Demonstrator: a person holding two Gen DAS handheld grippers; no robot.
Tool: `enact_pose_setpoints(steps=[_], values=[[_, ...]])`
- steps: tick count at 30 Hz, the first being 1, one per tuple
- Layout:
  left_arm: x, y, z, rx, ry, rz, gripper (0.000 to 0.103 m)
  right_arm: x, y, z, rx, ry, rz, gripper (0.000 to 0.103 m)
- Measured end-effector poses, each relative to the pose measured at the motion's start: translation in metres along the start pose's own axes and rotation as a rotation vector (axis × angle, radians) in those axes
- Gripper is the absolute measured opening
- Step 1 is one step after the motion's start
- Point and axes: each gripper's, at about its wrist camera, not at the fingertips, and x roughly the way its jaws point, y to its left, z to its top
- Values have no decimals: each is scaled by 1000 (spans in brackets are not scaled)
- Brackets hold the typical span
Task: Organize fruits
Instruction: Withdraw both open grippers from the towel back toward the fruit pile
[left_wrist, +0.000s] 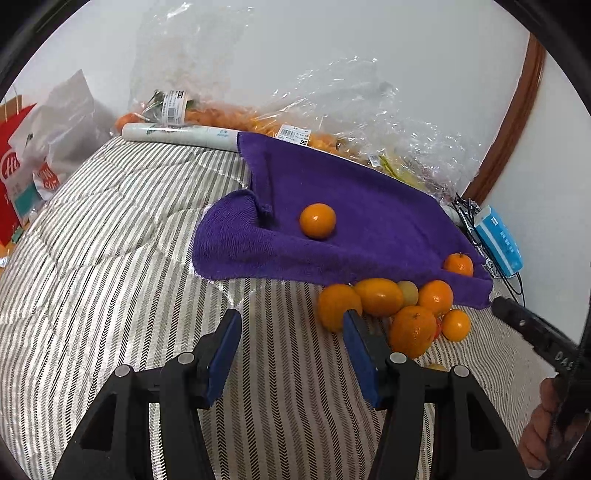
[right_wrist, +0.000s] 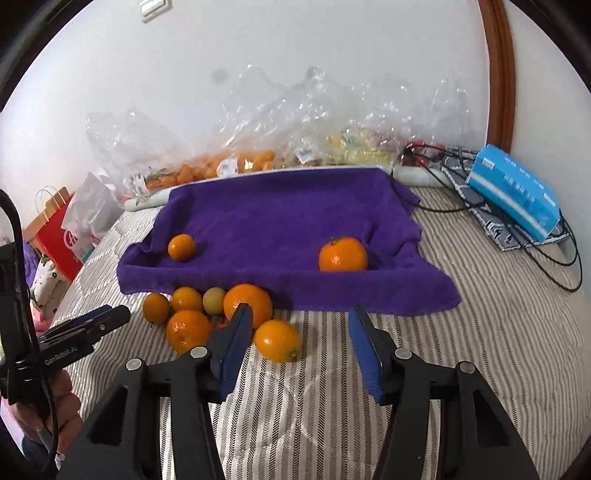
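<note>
A purple towel (left_wrist: 332, 206) (right_wrist: 280, 221) lies on the striped bed. Two oranges rest on it: a small one (left_wrist: 317, 220) (right_wrist: 181, 247) and a larger one with a stem (left_wrist: 458, 264) (right_wrist: 343, 254). A pile of several oranges (left_wrist: 380, 297) (right_wrist: 184, 330) and one greenish fruit (left_wrist: 408, 292) (right_wrist: 214, 300) lies on the bed at the towel's near edge. My left gripper (left_wrist: 291, 321) is open and empty, left of the pile. My right gripper (right_wrist: 301, 315) is open and empty, with one orange (right_wrist: 277, 340) just inside its left finger.
Clear plastic bags of oranges (left_wrist: 221, 114) (right_wrist: 229, 162) line the wall behind the towel. A blue tissue box (left_wrist: 498, 236) (right_wrist: 513, 192) and black cables (right_wrist: 535, 243) lie at the right. A red paper bag (left_wrist: 14, 173) (right_wrist: 59, 236) stands at the left. A paper roll (left_wrist: 177, 134) lies behind the towel.
</note>
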Motion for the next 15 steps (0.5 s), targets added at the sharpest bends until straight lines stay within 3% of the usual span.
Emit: enact_pose_setpoints(steps=[5, 12, 14, 15], values=[[-1, 6, 0, -31, -4, -9, 54, 13, 8, -5, -19, 44, 47, 51], [3, 10, -2, -54, 20, -6, 54, 37, 24, -12, -76, 82, 18, 51], [3, 7, -3, -45, 19, -11, 54, 46, 26, -15, -83, 103, 0, 45], [3, 7, -3, -42, 19, -12, 54, 49, 26, -17, -87, 112, -5, 37]])
